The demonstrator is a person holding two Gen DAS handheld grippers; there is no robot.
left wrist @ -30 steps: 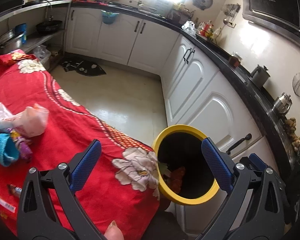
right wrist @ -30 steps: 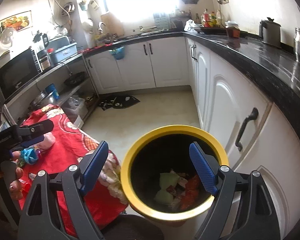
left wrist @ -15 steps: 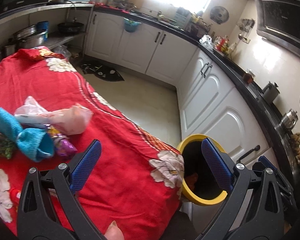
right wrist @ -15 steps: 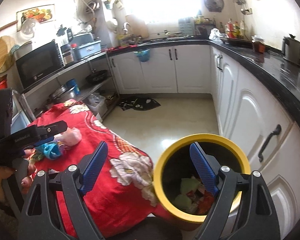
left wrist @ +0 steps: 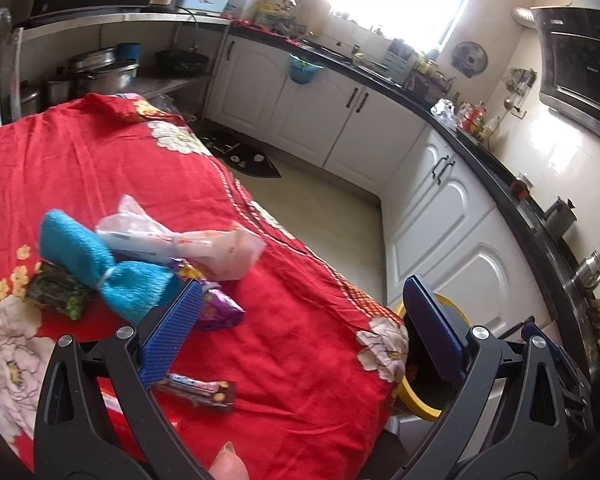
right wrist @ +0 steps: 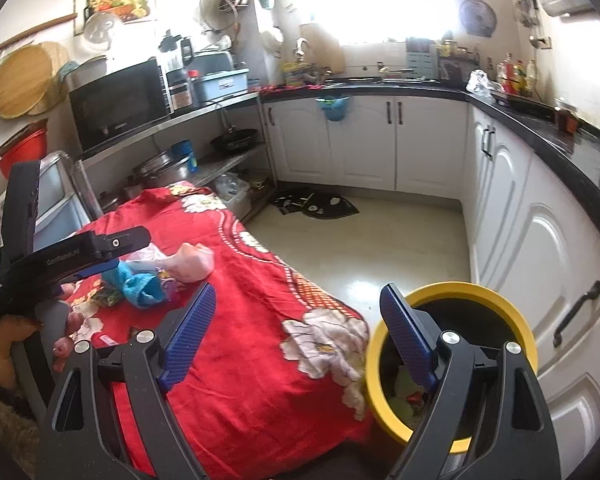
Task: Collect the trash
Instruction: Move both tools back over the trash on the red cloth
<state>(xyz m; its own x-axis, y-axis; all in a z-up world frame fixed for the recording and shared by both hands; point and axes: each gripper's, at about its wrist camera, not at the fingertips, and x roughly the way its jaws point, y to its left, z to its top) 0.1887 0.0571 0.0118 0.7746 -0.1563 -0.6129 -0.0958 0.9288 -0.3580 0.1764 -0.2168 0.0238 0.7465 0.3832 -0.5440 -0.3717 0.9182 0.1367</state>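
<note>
Trash lies on the red floral tablecloth: a blue cloth bundle, a pink-white plastic bag, a purple wrapper, a dark green wrapper and a brown bar wrapper. My left gripper hangs open over the cloth just short of the pile, holding nothing. My right gripper is open and empty between the table corner and the yellow-rimmed bin. Scraps lie inside the bin. The bundle and bag show beyond one left-gripper finger.
White cabinets under a black counter run along the right and back. A dark mat lies on the pale floor. A steel shelf with pots and a microwave stands behind the table.
Both views have swung left, away from the bin and toward the table. The trash pile has come nearer the middle of the left wrist view. Both grippers stayed open.
</note>
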